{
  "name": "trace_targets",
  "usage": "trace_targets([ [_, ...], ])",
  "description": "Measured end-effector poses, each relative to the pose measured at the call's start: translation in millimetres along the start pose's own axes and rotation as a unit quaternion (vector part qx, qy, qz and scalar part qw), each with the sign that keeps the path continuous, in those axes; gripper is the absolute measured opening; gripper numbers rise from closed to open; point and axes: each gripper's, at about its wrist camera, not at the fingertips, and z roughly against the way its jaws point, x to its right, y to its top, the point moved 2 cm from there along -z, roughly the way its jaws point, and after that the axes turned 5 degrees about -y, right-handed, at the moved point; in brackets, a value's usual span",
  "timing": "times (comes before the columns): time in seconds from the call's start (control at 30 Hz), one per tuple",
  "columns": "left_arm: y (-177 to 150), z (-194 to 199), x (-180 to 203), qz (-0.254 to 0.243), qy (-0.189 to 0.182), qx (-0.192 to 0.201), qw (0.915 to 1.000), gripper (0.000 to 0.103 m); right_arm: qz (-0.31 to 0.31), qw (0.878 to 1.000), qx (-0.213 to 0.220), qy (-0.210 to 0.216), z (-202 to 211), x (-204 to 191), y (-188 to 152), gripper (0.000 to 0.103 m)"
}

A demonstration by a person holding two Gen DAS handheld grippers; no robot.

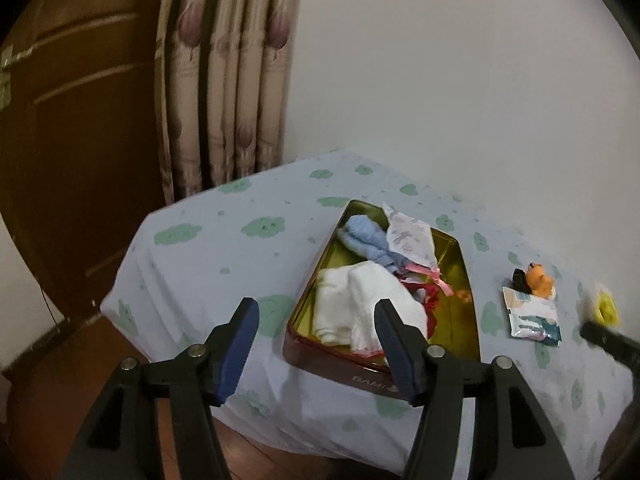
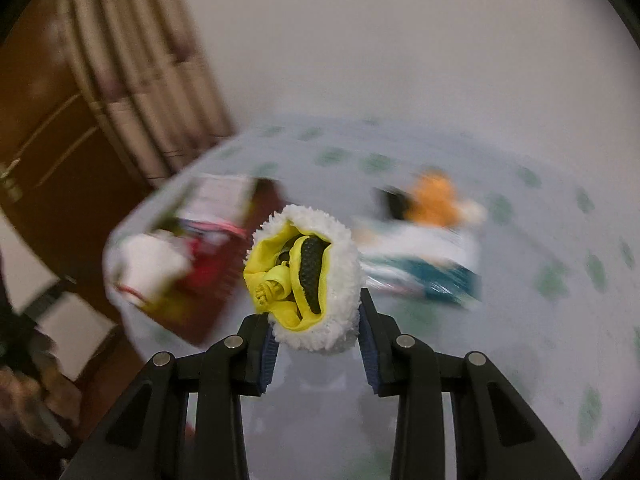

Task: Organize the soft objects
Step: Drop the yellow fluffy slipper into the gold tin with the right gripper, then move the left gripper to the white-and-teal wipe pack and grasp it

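**Yellow-and-white fluffy toy gripped, tin part filled**

Right gripper (image 2: 316, 326) clenched on fluffy toy (image 2: 310, 280), held above the cloth-covered worktop (image 1: 240, 256); background blurred. Left gripper (image 1: 316, 344) released, jaws wide apart, hovering over near end of tin (image 1: 340, 372). Inside tin: white cloth (image 1: 360, 304), blue cloth (image 1: 362, 240), printed pouch (image 1: 410, 240). Toward right edge of worktop: orange plush (image 1: 538, 278) touching wipes packet (image 1: 532, 316).
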Motion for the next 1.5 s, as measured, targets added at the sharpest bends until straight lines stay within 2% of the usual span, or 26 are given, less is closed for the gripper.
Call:
trace_targets([
  [0.1, 1.5, 1.5, -9.7, 0.021, 0.006, 0.002, 0.9998, 0.062, 0.02, 0.999, -0.013, 0.039, -26.4, -42.2, 25.0, 0.033],
  [0.2, 2.9, 3.9, -16.8, 0.035, 0.009, 0.012, 0.9993, 0.062, 0.031, 0.995, -0.044, 0.081, -60.2, -79.9, 42.7, 0.033],
  [0.27, 3.3, 2.6, -16.6, 0.03, 0.019, 0.013, 0.9993, 0.062, 0.054, 0.993, -0.058, 0.083, -80.2, -105.3, 50.9, 0.033],
  [0.4, 1.9, -6.2, -13.3, 0.015, 0.027, -0.009, 0.9995, 0.062, 0.076, 0.988, -0.09, 0.096, -121.2, -143.7, 56.9, 0.033],
  [0.53, 1.9, -7.6, -14.2, 0.017, 0.02, -0.012, 0.9996, 0.062, 0.069, 0.985, -0.112, 0.115, -147.7, -162.4, 56.9, 0.034],
  [0.7, 2.4, -11.4, -16.1, 0.023, 0.016, -0.018, 0.9994, 0.061, 0.075, 0.982, -0.129, 0.115, -171.3, -179.8, 58.0, 0.036],
  [0.77, 2.6, -13.6, -16.0, 0.025, 0.015, -0.023, 0.9993, 0.061, 0.079, 0.982, -0.13, 0.109, -174.0, -183.6, 58.4, 0.041],
  [0.87, 2.7, -15.3, -15.1, 0.021, 0.018, -0.026, 0.9993, 0.061, 0.08, 0.983, -0.124, 0.11, -175.5, -185.9, 60.8, 0.062],
  [0.93, 2.6, -14.5, -14.6, 0.021, 0.018, -0.024, 0.9993, 0.061, 0.074, 0.986, -0.105, 0.111, -167.0, -182.3, 62.4, 0.089],
  [1.0, 1.9, -13.8, -13.9, 0.019, 0.02, -0.023, 0.9994, 0.061, 0.059, 0.99, -0.075, 0.104, -152.4, -172.6, 64.7, 0.093],
  [1.1, 0.8, -13.9, -12.7, 0.016, 0.022, -0.025, 0.9993, 0.061, 0.027, 0.992, -0.016, 0.125, -120.2, -148.2, 68.9, 0.093],
  [1.17, 0.3, -13.5, -11.5, 0.013, 0.023, -0.025, 0.9993, 0.061, 0.01, 0.993, 0.023, 0.112, -96.5, -127.0, 68.4, 0.093],
  [1.2, 0.2, -12.5, -10.0, 0.009, 0.023, -0.023, 0.9994, 0.062, 0.0, 0.995, 0.047, 0.093, -81.8, -110.1, 64.4, 0.097],
  [1.3, -0.2, -6.4, -3.3, -0.007, 0.024, -0.008, 0.9997, 0.061, -0.022, 0.997, 0.079, 0.005, -54.9, -54.8, 40.9, 0.101],
  [1.37, -1.0, -3.3, 1.9, -0.02, 0.025, -0.002, 0.9995, 0.061, -0.018, 0.995, 0.074, -0.063, -47.8, -15.9, 19.3, 0.102],
  [1.43, -3.0, 0.4, 10.4, -0.038, 0.022, 0.004, 0.999, 0.062, -0.008, 0.988, 0.044, -0.145, -46.5, 30.3, -5.6, 0.102],
  [1.5, -5.8, 4.1, 22.3, -0.064, 0.017, 0.009, 0.9977, 0.062, -0.023, 0.981, 0.023, -0.192, -38.9, 80.1, -30.5, 0.102],
])
